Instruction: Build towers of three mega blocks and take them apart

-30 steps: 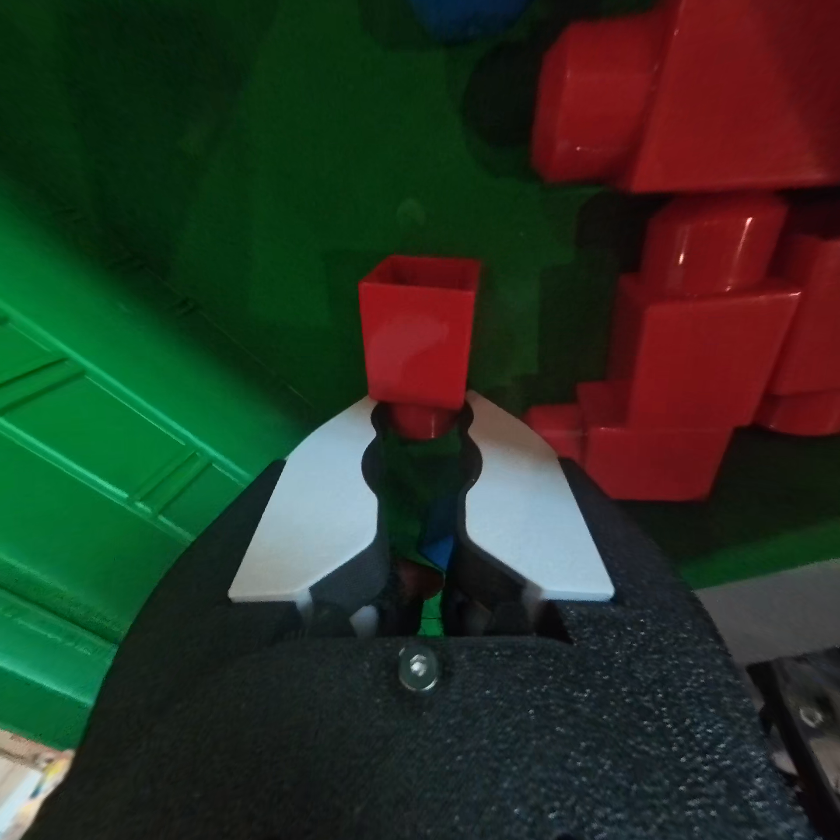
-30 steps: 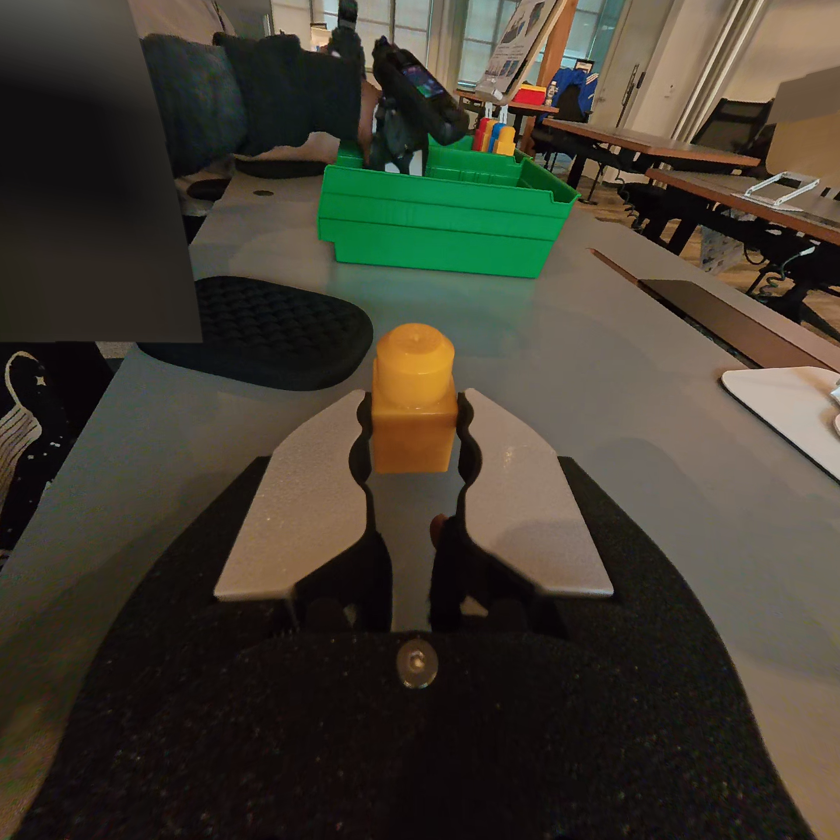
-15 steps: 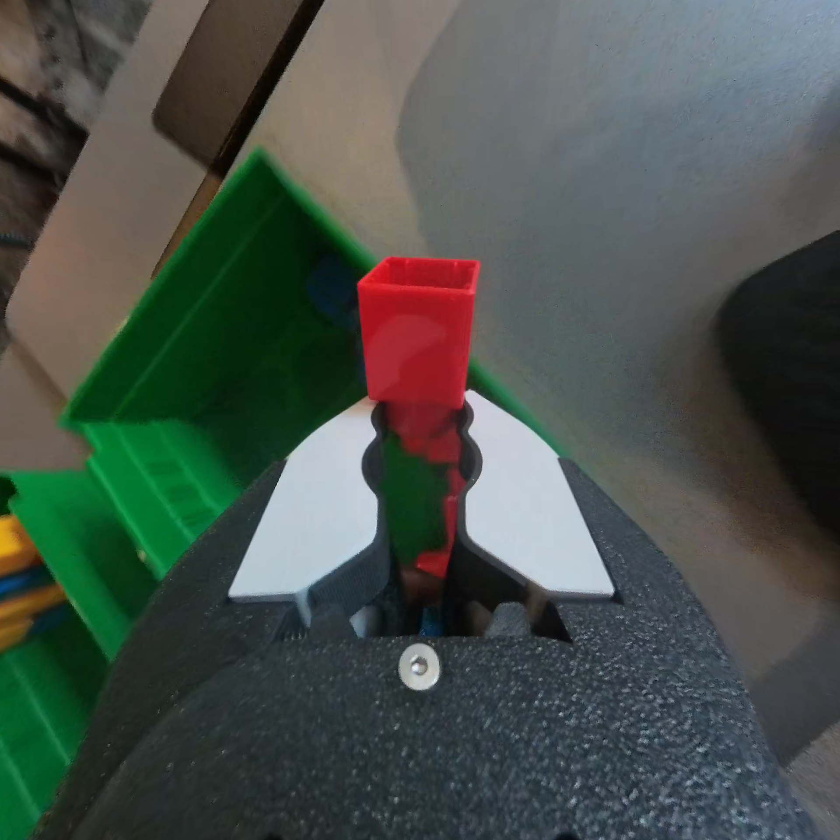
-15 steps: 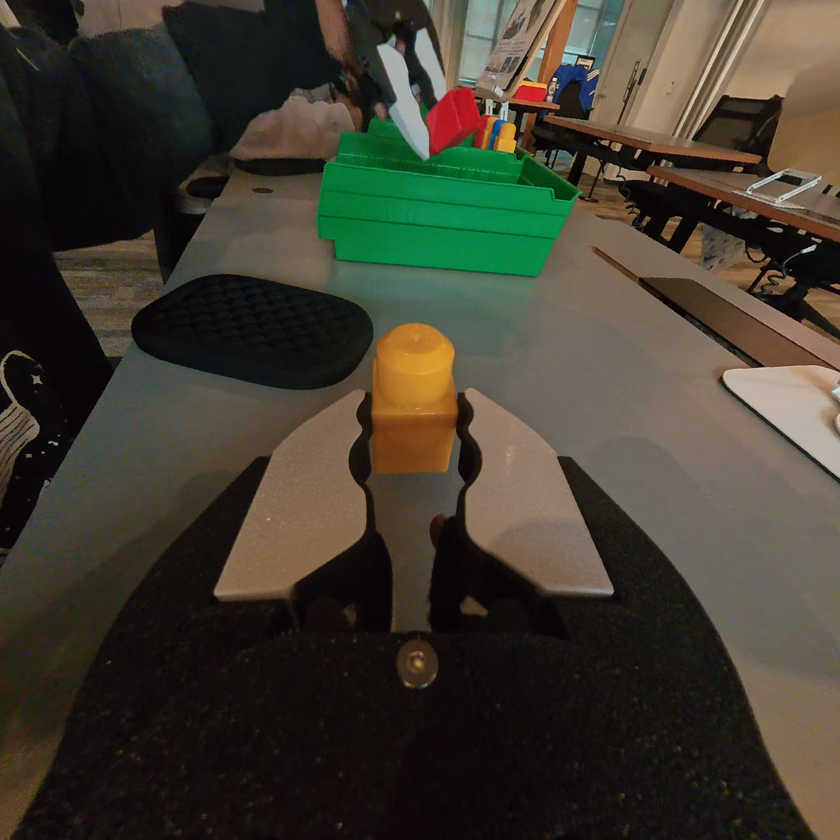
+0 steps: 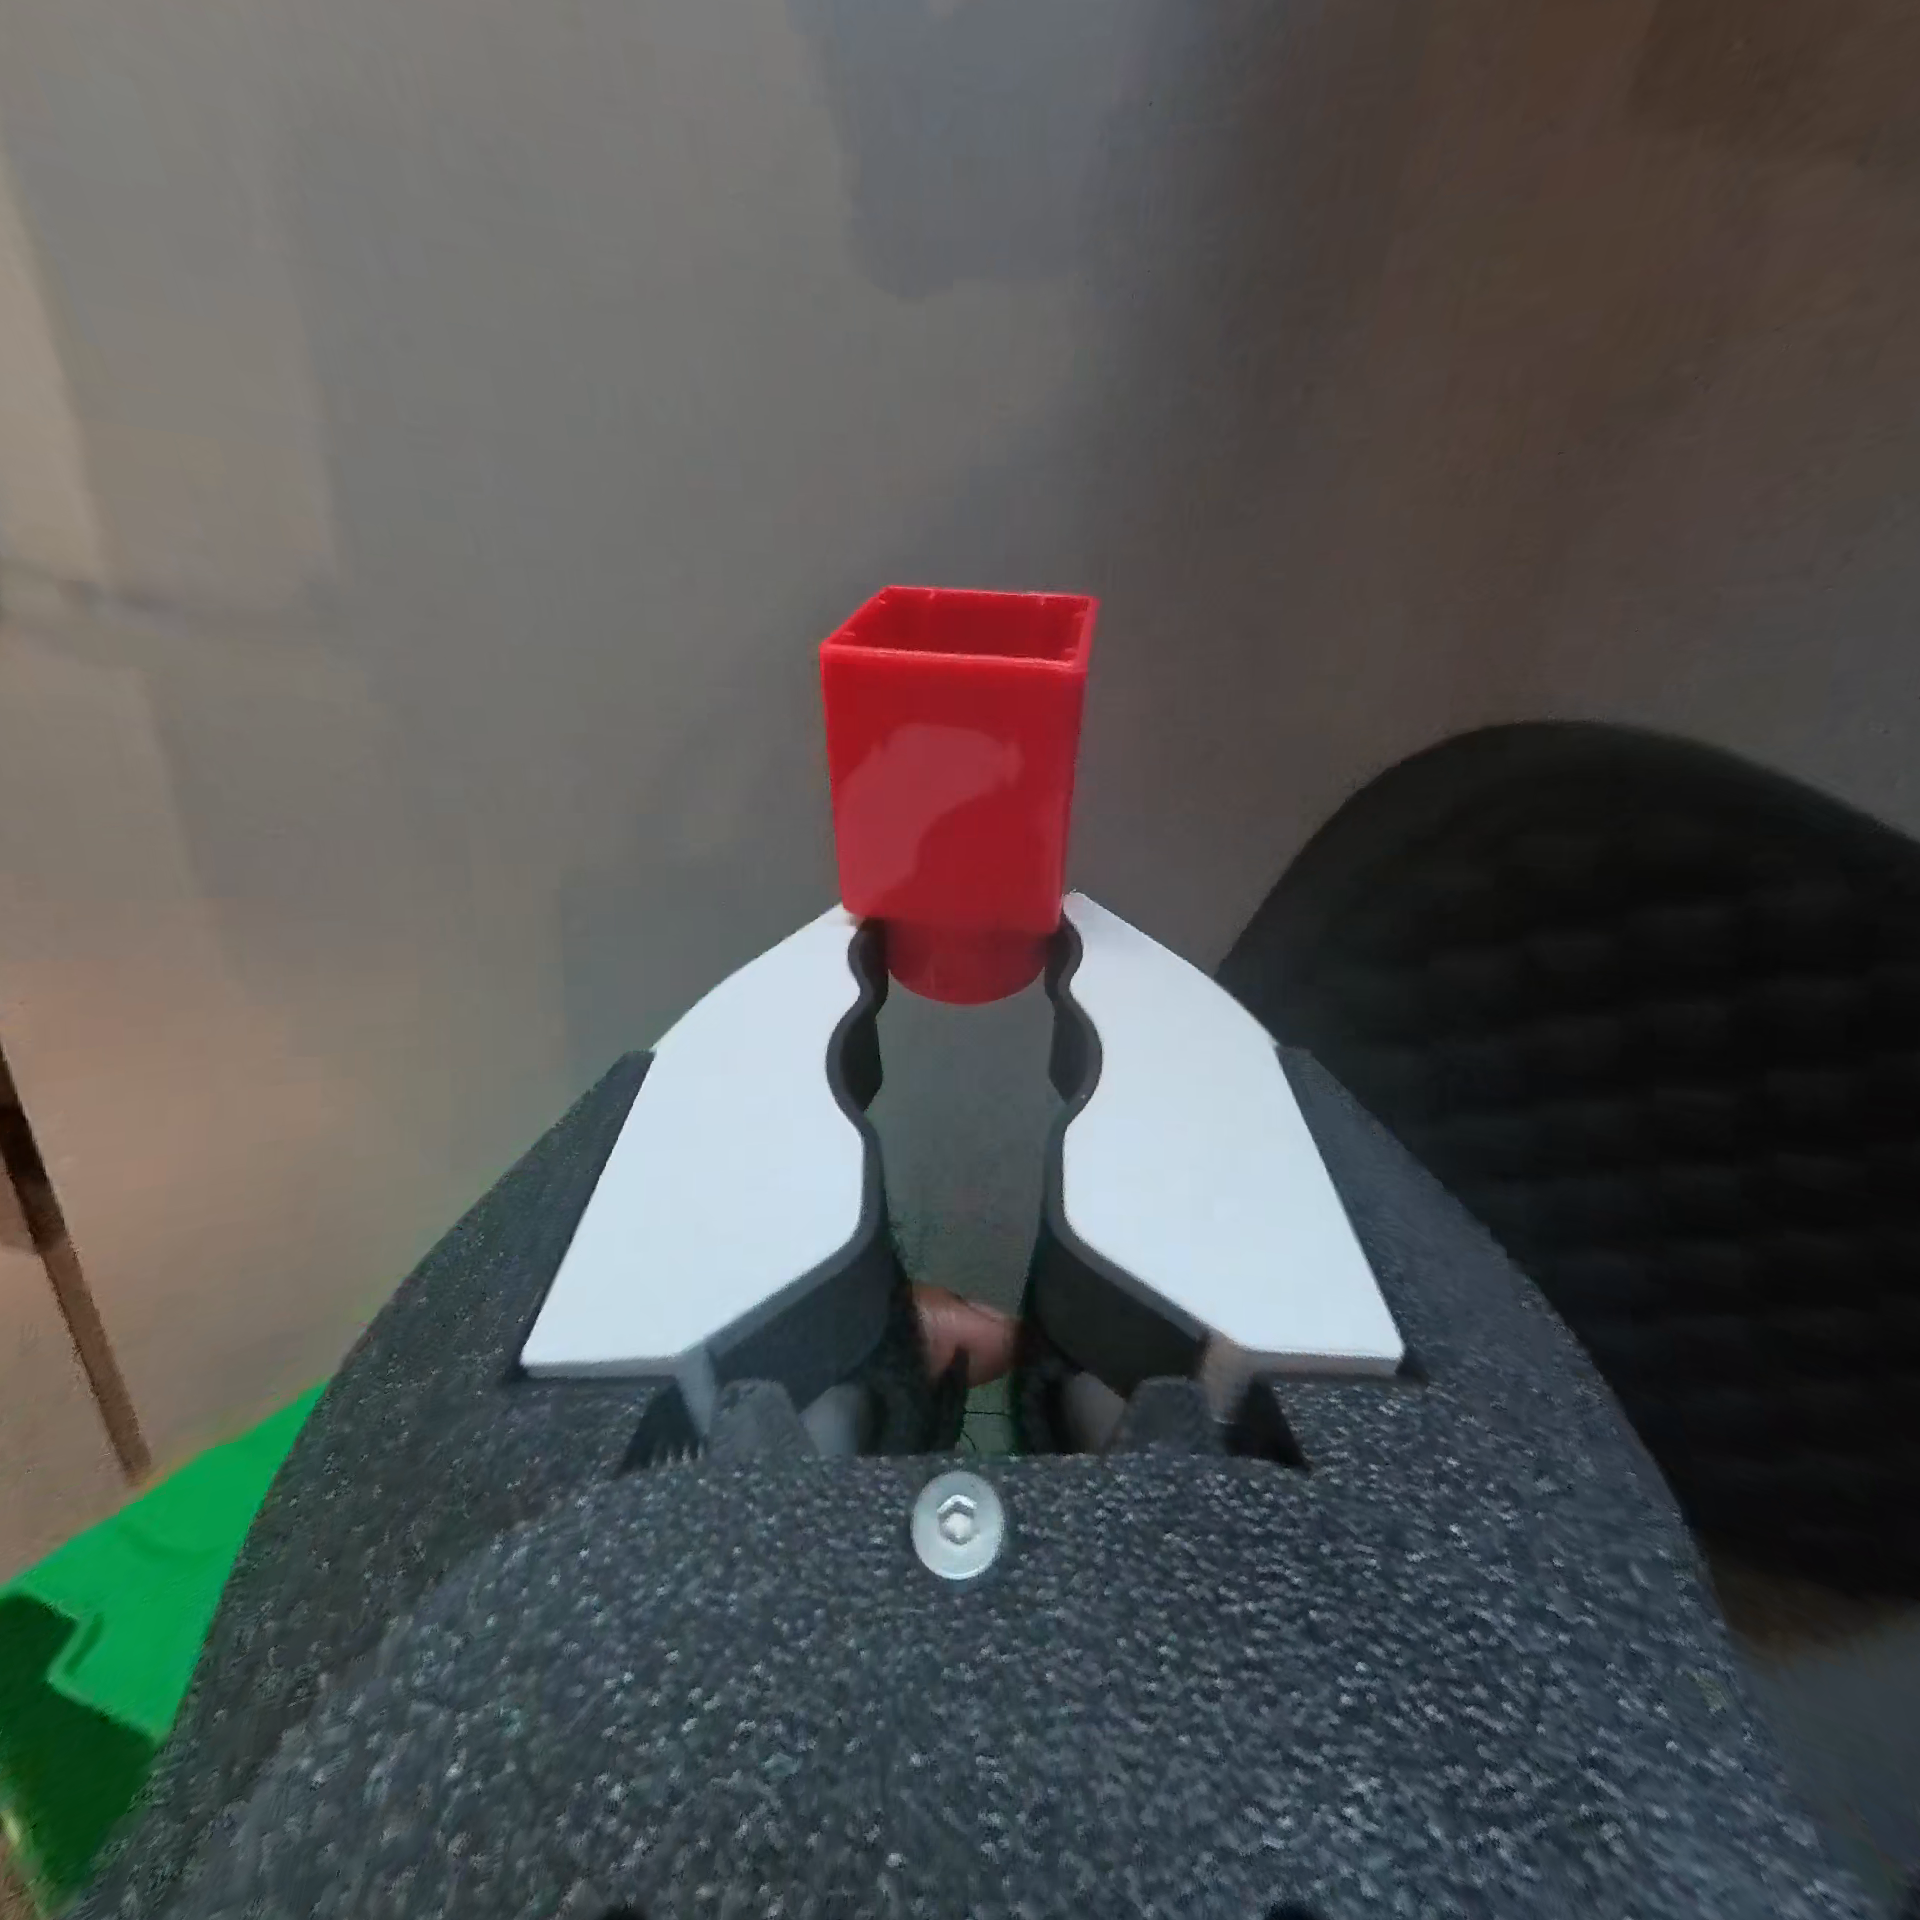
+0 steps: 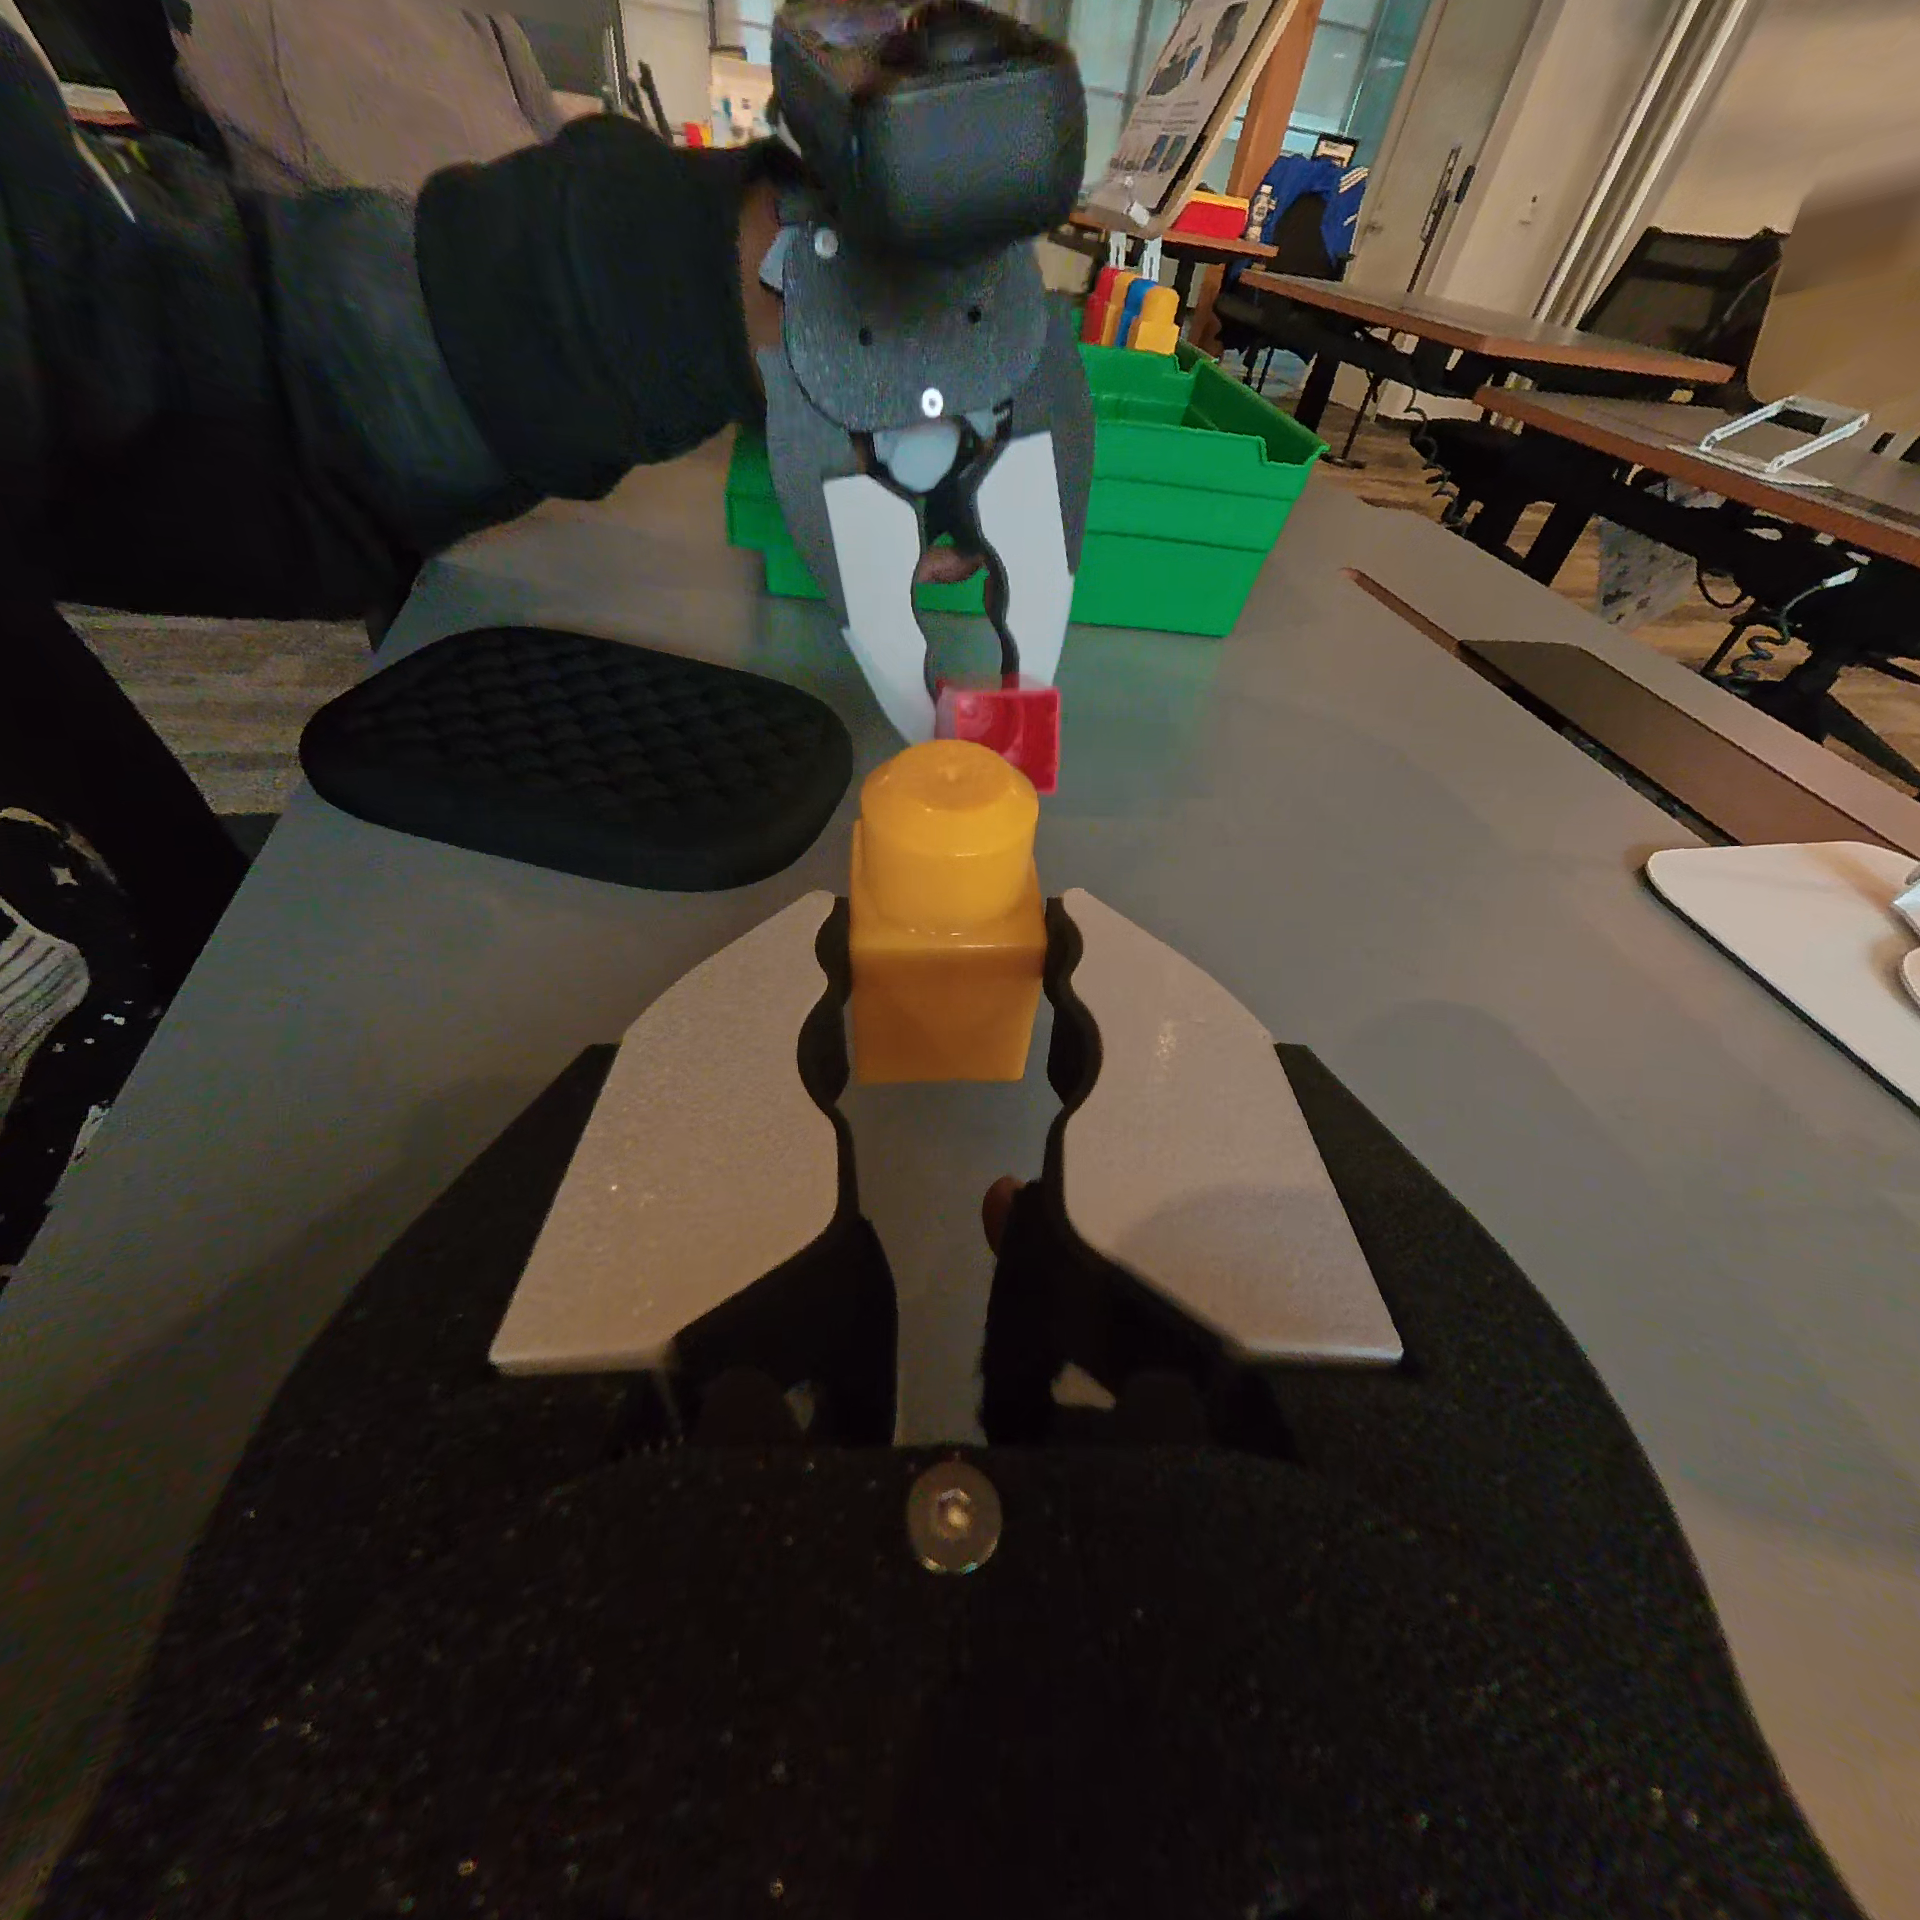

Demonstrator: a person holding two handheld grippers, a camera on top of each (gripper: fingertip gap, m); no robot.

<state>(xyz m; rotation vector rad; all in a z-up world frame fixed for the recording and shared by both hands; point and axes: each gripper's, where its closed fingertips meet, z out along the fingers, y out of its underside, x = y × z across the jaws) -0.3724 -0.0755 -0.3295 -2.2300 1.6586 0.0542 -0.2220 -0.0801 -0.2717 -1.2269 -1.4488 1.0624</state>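
Red plastic fills the middle of your left wrist view: a red block (image 5: 958,795) pinched by its stud between the tips of your left gripper (image 5: 961,940), hollow underside pointing away from the camera. No brand mark or readable writing shows on either block or on the grippers; the slanted display board (image 6: 1205,99) at 1 o'clock in the right wrist view carries print too small to make out. Your right gripper (image 6: 945,971) is clamped on the body of an orange block (image 6: 943,935), stud up, held at the grey table (image 6: 1351,883); whether it touches the surface cannot be told. From the right wrist view your left gripper hangs fingers-down at 12 o'clock, with the red block just beyond and slightly right of the orange stud, close but apart. Black textured pad (image 6: 582,753) lies at 10 o'clock, green bin (image 6: 1174,520) behind the left gripper, with coloured blocks (image 6: 1132,307) standing past its far rim. One second ago your left gripper was down inside the green bin among red blocks; half a second ago it had cleared the rim; now only a corner of the bin (image 5: 125,1579) shows at 8 o'clock in its view, with the pad (image 5: 1621,1143) at 3 o'clock. Your right gripper and the orange block have kept their place throughout.
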